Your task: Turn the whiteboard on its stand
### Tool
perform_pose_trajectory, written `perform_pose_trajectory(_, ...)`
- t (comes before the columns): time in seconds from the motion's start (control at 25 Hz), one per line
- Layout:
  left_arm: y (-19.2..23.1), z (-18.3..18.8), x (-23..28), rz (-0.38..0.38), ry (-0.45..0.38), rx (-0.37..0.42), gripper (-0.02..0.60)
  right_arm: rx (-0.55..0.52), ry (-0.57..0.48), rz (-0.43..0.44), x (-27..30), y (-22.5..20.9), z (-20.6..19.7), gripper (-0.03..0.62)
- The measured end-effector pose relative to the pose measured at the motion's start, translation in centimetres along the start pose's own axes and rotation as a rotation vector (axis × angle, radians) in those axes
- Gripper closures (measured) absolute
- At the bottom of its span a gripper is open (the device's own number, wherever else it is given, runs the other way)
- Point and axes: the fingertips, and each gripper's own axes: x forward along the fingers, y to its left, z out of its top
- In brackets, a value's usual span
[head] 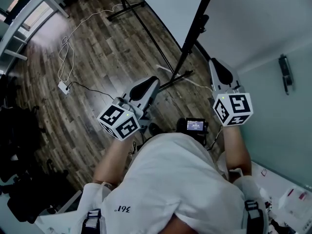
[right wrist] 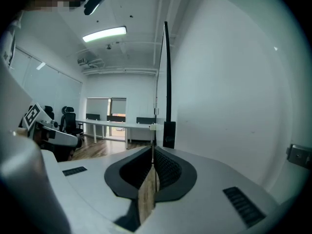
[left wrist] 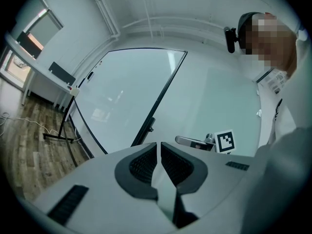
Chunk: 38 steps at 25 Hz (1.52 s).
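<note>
The whiteboard (head: 170, 9) stands ahead on a black stand, with the upright (head: 195, 30) along its near edge and the feet (head: 165, 84) on the wood floor. Its pale face (left wrist: 126, 91) fills the left gripper view. In the right gripper view I see it edge-on as a thin black line (right wrist: 167, 72). My left gripper (head: 155, 80) is held low beside the stand's foot, a little short of the board. Its jaws (left wrist: 159, 145) are together with nothing between them. My right gripper (head: 213, 62) is to the right of the upright, jaws (right wrist: 152, 150) shut and empty.
A white cable with a power block (head: 63, 87) trails over the floor at left. A second black stand base (head: 124, 9) sits behind the board. A pale wall with a dark fixture (head: 285, 72) runs close on the right. Desks (right wrist: 112, 126) and office chairs (right wrist: 68, 118) lie beyond.
</note>
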Motion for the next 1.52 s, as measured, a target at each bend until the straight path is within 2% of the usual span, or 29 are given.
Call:
perform_pose_trajectory(0.16, -2.0, -0.9, -0.2, 0.012, -0.001, 0.012, 0.574, 0.017, -0.008, 0.031, -2.9, 0.2, -0.6, 0.562)
perform_pose_trajectory(0.48, -4.5, -3.9, -0.4, 0.051, 0.042, -0.021, 0.574, 0.038, 0.011, 0.088, -6.7, 0.0, -2.5, 0.566)
perform_pose_trajectory(0.8, -8.0, -5.8, 0.9, 0.023, 0.088, -0.03, 0.574, 0.062, 0.041, 0.104, -8.4, -1.1, -4.0, 0.568)
perform_pose_trajectory(1.12, -8.9, -6.2, 1.6, 0.013, 0.089, -0.015, 0.574, 0.029, 0.044, 0.146, -9.1, -0.6, -4.7, 0.569)
perform_pose_trajectory(1.52, -9.2, -6.7, 1.6, 0.02, 0.088, -0.024, 0.574, 0.037, 0.051, 0.149, -9.4, -0.6, -5.1, 0.569)
